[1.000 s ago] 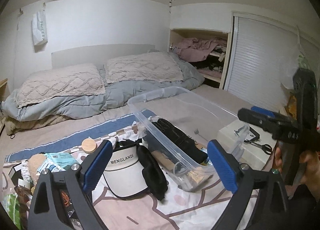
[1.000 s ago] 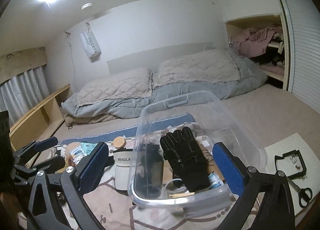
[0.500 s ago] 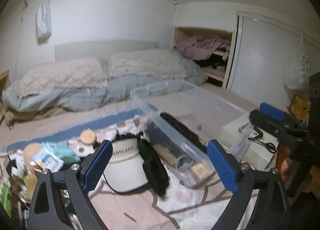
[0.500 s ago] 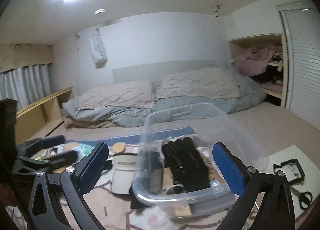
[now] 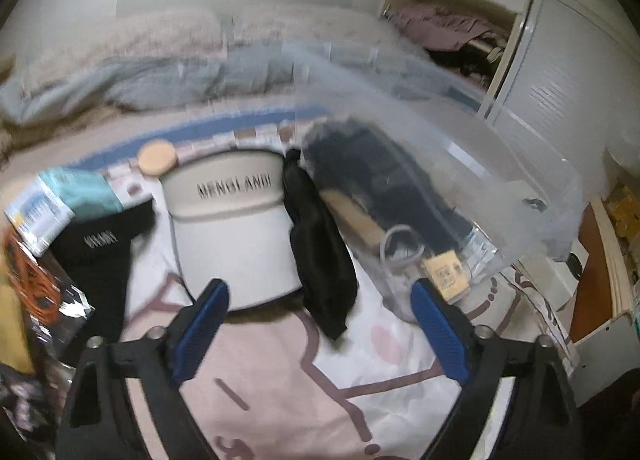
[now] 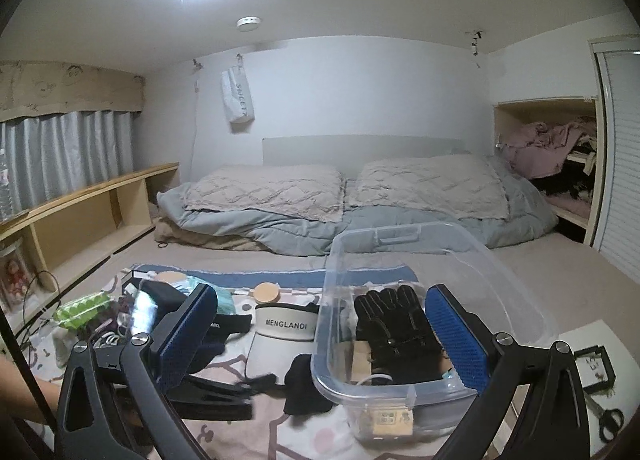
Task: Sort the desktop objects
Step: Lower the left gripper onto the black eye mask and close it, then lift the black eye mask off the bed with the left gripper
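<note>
— Clear plastic bin (image 6: 404,384) holds the black gloves (image 6: 394,334); the white visor (image 5: 232,228) lies just left of it.
— And the claws?
— Left claw (image 5: 320,324) and right claw (image 6: 322,334) both gape wide, empty.

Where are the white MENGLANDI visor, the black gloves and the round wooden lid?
White MENGLANDI visor (image 6: 286,325): right wrist view, lettered band.
Black gloves (image 6: 394,326): right wrist view, palm.
Round wooden lid (image 6: 267,292): right wrist view, top face.

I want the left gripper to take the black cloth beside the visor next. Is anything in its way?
Nothing visible. The left gripper is open, with the black cloth lying just ahead between visor and clear bin, uncovered.
</note>
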Motion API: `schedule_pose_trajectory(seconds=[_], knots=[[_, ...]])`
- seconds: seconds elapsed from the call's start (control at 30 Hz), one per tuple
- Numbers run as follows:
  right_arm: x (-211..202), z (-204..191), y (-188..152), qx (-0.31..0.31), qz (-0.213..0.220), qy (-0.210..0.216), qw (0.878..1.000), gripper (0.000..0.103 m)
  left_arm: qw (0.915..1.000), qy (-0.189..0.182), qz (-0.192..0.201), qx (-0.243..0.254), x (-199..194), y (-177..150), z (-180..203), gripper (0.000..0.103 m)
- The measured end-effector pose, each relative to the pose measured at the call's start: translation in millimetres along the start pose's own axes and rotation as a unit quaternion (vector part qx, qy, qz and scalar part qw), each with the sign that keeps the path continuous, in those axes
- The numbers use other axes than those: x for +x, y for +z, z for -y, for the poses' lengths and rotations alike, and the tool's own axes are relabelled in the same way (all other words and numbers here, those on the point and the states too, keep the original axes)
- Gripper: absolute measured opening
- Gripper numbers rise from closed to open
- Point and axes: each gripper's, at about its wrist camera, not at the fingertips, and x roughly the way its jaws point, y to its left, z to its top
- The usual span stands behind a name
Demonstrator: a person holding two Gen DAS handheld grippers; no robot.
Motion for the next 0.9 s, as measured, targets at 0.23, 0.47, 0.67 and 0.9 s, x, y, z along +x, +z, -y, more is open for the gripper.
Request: schedule_pose_trajectory(seconds=[0.23,0.47,0.67,0.9], knots=[[1,-3,0,-0.01,-0.008,0.011,1.0,0.103,0.995,-0.021,-0.077,-0.06,56,-9,-4,0.075],[3,-6,-2,-0.03,-0.01,0.014,0.999,0.103,0.9879,-0.041,-0.124,-0.084,92,-16,-1,0.075],[6,1,0,-0.025,-0.013,0.012,1.0,0.103,0.9844,-0.045,-0.16,-0.058,108,-16,8,0.015],[8,13,2,-0.012,-0.015,-0.005,1.0,0.103,0.9876,-0.053,-0.145,-0.027,83,-17,8,0.008]])
